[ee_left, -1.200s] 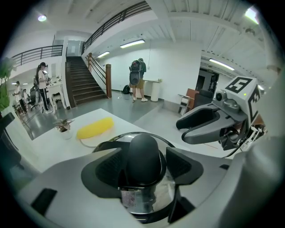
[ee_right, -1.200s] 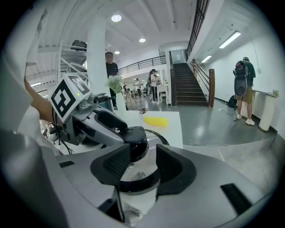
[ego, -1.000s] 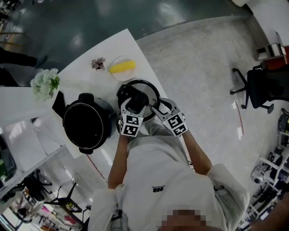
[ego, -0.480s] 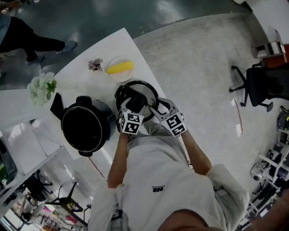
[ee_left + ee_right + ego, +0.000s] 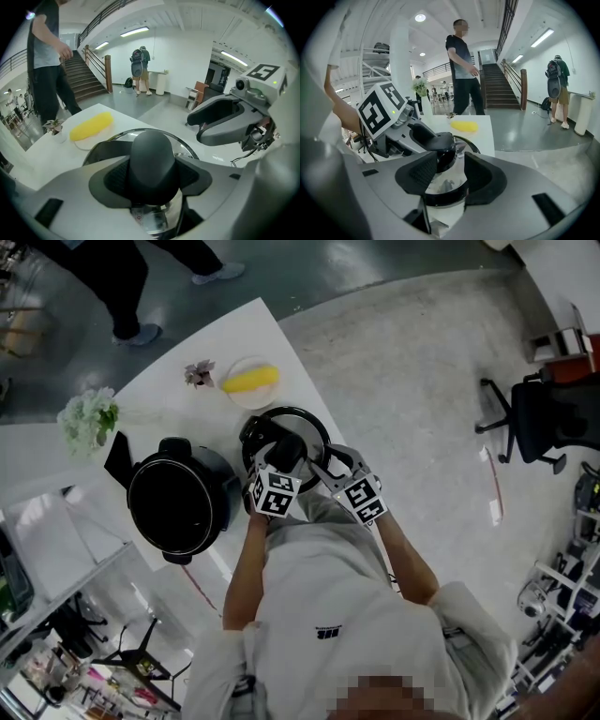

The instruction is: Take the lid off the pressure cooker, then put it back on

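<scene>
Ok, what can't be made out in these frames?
Cooker pot inside: head view, too dark for contents.
Yellow object: no view sharp enough to identify.
Lid near rim: head view, under the left gripper, whose jaws have just been closing on the knob.
Table left part: head view, cut by edge.

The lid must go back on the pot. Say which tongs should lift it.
Left. The left tongs have just been closing on the knob of the lid, pads against it. The right tongs stand open above the lid's edge, gripping nothing.
</scene>
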A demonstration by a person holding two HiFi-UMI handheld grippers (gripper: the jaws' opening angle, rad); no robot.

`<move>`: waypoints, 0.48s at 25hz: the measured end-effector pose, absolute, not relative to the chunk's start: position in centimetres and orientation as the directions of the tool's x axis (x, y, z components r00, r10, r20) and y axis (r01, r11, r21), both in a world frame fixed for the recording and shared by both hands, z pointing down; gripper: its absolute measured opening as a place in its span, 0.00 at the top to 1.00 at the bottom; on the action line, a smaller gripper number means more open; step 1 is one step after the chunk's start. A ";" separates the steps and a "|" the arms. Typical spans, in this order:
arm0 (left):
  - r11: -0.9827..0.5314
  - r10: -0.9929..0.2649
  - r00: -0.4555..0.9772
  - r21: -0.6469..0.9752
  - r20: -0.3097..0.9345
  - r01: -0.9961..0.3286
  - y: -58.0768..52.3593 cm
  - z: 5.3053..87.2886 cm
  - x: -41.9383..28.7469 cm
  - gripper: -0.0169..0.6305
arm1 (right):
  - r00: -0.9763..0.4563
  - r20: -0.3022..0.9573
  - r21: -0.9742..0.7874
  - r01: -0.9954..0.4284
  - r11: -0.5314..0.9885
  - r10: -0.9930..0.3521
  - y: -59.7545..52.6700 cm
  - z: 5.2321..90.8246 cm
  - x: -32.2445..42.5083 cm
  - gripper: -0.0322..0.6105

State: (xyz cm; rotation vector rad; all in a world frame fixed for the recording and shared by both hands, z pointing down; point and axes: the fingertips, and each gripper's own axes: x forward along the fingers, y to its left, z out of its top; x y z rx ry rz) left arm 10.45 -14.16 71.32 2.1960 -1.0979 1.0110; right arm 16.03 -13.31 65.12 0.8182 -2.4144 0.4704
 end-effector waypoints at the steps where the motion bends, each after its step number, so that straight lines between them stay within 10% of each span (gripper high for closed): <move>1: -0.565 -0.464 0.406 0.090 0.787 -0.820 -14.1 71.3 10.5 0.53 | -0.668 0.591 -0.146 -0.641 0.754 -0.453 -13.4 65.0 16.0 0.67; 12: -0.582 -0.467 0.424 0.091 0.776 -0.808 -13.6 69.6 11.0 0.53 | -0.659 0.579 -0.132 -0.657 0.743 -0.480 -13.3 63.8 16.8 0.67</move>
